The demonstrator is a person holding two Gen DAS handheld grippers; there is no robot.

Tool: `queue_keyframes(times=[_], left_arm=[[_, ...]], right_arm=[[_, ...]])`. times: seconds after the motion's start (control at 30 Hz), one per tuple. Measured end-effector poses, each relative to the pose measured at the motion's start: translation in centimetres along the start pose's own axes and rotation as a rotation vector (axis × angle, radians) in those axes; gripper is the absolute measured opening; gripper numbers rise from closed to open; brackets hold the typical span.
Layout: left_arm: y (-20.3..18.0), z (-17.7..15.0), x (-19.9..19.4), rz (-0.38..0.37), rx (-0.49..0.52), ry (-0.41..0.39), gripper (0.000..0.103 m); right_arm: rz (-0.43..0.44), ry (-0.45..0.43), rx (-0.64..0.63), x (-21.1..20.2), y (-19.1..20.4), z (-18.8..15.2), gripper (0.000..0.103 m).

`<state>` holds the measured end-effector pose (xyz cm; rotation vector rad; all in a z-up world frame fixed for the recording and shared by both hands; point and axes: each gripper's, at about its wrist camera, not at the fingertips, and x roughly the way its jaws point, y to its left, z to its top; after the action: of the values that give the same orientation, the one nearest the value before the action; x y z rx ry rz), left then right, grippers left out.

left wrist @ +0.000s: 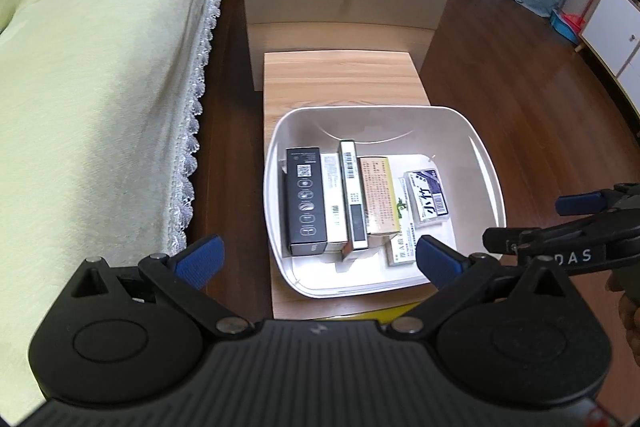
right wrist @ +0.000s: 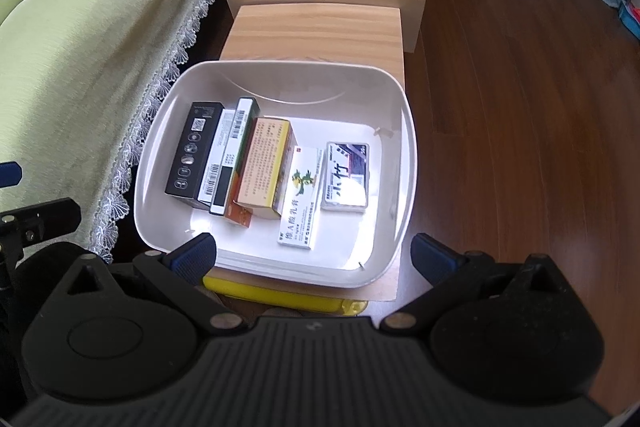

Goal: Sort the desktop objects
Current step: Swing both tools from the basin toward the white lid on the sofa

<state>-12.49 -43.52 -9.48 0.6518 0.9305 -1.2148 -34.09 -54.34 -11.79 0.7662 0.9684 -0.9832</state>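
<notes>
Left gripper (left wrist: 318, 259) wide open, holding nothing, above near edge of white bin (left wrist: 486, 163) on wooden tabletop (left wrist: 340, 79). Inside bin: black box (left wrist: 305, 199), beige box (left wrist: 378, 199), small blue-white packet (left wrist: 427, 198). Right gripper (left wrist: 524, 223) at right edge, apparently open.

Right gripper (right wrist: 314, 257) also wide open and empty, over near rim of bin (right wrist: 408, 131). White ointment box (right wrist: 301, 197) flat, just beside packet (right wrist: 347, 177). Yellow object (right wrist: 280, 295) partly under near rim.

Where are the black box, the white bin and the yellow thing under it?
black box (right wrist: 195, 151), right wrist view, printed top face
white bin (right wrist: 404, 99), right wrist view, far right rim
yellow thing (right wrist: 276, 294), right wrist view, exposed near edge
</notes>
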Motion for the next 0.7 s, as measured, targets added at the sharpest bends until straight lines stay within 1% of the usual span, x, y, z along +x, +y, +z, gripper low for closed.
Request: queue_keyframes(times=[0.23,0.4,0.53,0.7], left_arm=[[1.5,-0.6,-0.8,0.017,-0.04,-0.019,0.103],[3.0,-1.0,-2.0,0.042,-0.076,-0.054,0.103],[4.7,-1.5,-3.3,0.075,-0.111,-0.082,0.103],[7.0,-2.6,-5.4,0.145,-0.158,-0.121,0.103]], right_arm=[[0.015,-0.03,-0.023,-0.7,1.2,0.7,0.102],[0.035,-0.06,-0.042,-1.4,2.4,1.3,0.102],[0.063,-0.094,-0.066,-2.0,3.8,1.7,0.102],[0.111,-0.136,-0.105,-2.7,6.2,2.4,0.102]])
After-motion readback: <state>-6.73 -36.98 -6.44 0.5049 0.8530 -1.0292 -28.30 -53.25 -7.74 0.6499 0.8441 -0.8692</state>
